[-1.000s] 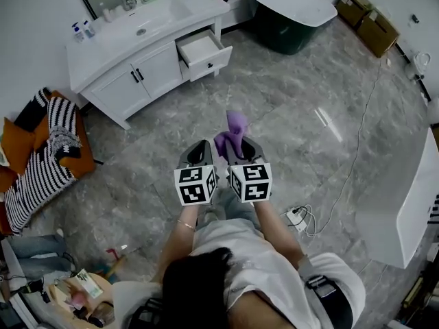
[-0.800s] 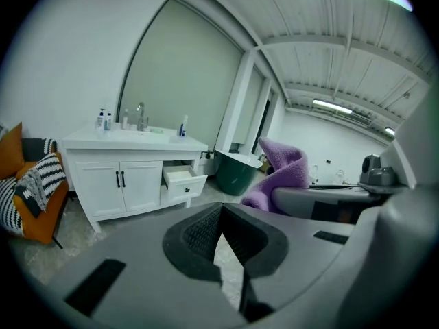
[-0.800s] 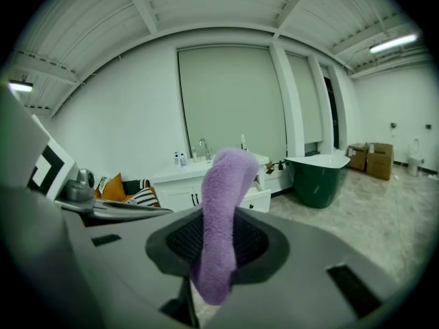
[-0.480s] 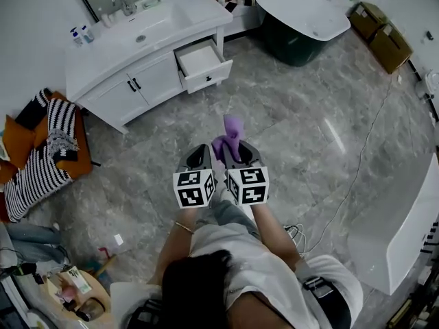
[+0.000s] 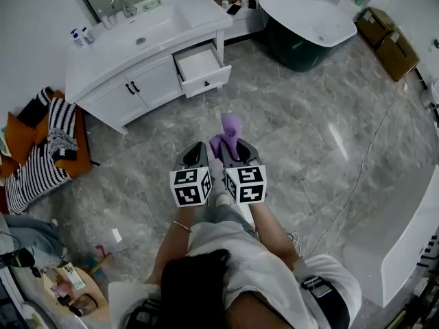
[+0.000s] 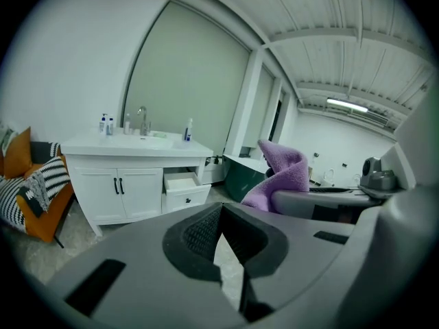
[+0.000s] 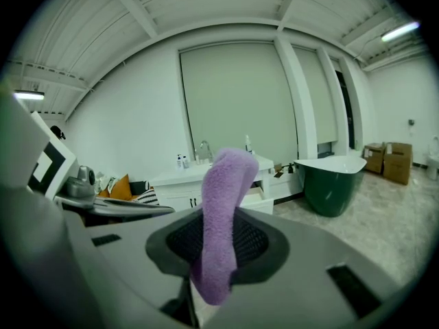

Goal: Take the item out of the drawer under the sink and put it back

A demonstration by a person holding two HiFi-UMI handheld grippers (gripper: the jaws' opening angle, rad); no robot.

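Observation:
A purple towel (image 5: 230, 130) sticks up from my right gripper (image 5: 232, 146), whose jaws are shut on it; in the right gripper view the towel (image 7: 223, 211) fills the gap between the pads. My left gripper (image 5: 197, 149) is held beside it on the left, shut with nothing in it, its tips meeting in the left gripper view (image 6: 220, 208). Both are held in the air over the marble floor, well short of the white vanity (image 5: 120, 53). The vanity's right-hand drawer (image 5: 201, 67) stands pulled out beneath the countertop; its inside looks bare.
A dark green bathtub (image 5: 305, 19) stands to the right of the vanity. Cardboard boxes (image 5: 387, 43) sit at the far right. A striped blanket and orange cushions (image 5: 41, 156) lie at the left. A white counter edge (image 5: 405, 245) is at the lower right.
The vanity and open drawer have slid down the head view as the person walks toward them. Both grippers travel along side by side; the towel stays clamped in the right one.

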